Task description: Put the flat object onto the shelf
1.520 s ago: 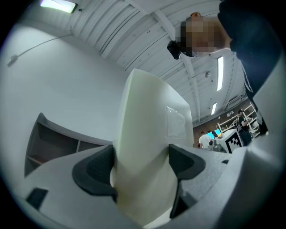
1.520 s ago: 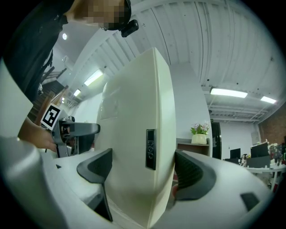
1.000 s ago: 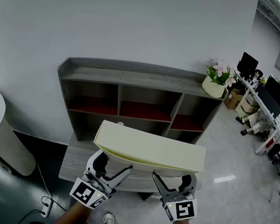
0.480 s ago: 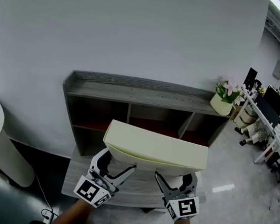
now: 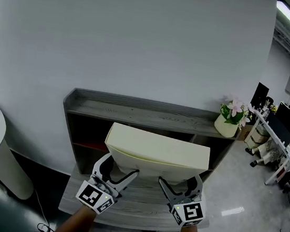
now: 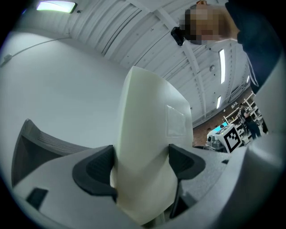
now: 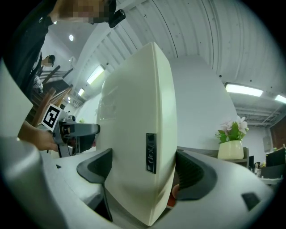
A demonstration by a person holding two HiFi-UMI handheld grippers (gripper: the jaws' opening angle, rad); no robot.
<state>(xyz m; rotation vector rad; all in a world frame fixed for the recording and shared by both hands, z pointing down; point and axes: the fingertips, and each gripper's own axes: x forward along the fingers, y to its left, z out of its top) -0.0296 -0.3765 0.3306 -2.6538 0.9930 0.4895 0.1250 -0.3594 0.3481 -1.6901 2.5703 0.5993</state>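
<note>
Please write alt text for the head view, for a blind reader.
The left gripper and right gripper each clamp the near edge of a cream flat object, held before a grey shelf. A potted flower stands on its top, at right.

Shelf top point(image 5: 134, 114) lies open along most of its length
A potted flower point(image 5: 229, 123) occupies the right end, and the white wall point(image 5: 144, 43) closes off the back

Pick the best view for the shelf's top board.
Head view: the grey shelf's top board shows end to end, potted plant at its right end, cream panel in front. Left gripper view catches only one raised end; right gripper view only a sliver under the plant.
</note>
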